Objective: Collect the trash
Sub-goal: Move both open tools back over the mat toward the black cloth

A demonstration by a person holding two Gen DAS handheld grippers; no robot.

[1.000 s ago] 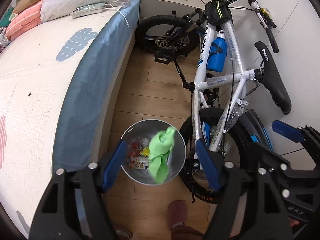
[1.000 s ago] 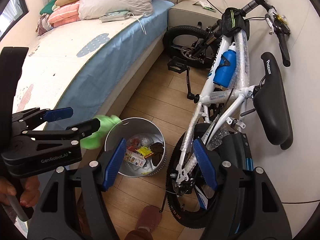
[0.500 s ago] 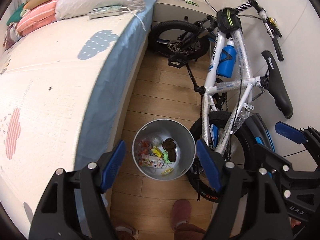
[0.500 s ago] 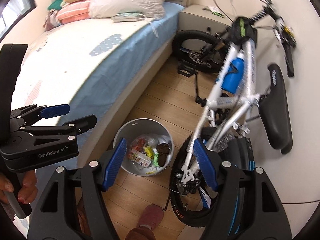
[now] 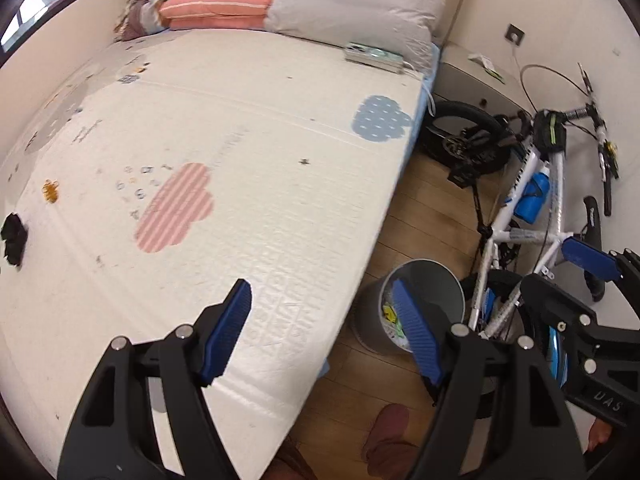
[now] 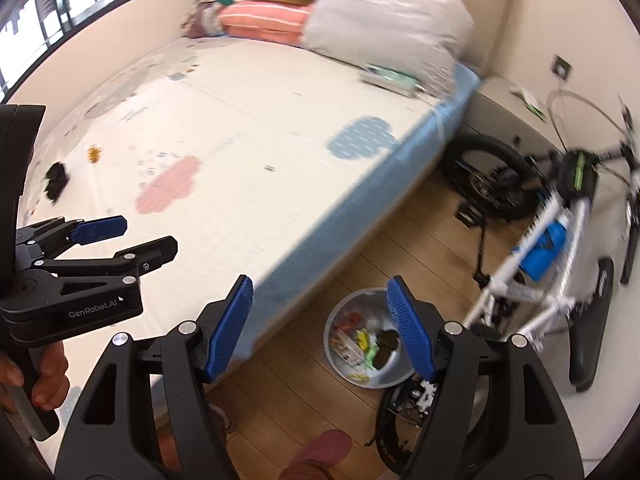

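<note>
A round grey trash bin [image 6: 370, 344] stands on the wood floor between the bed and a bicycle, holding several wrappers and scraps; it also shows in the left wrist view [image 5: 424, 304]. A small black crumpled item [image 5: 14, 236] lies on the bed mat at the far left, also in the right wrist view [image 6: 56, 186]. A small orange scrap [image 5: 50, 191] lies near it. My left gripper [image 5: 320, 328] is open and empty over the bed's edge. My right gripper [image 6: 320, 326] is open and empty above the floor by the bin.
A bed with a white patterned mat [image 5: 224, 160] fills the left. Pillows and folded clothes [image 5: 280, 4] are piled at its head. A white bicycle [image 5: 536, 216] leans on the right wall. A nightstand [image 5: 472, 76] stands in the corner.
A green scrap dropped from the left gripper into the bin. Both grippers then swung left and up from the bin toward the bed, staying open.
</note>
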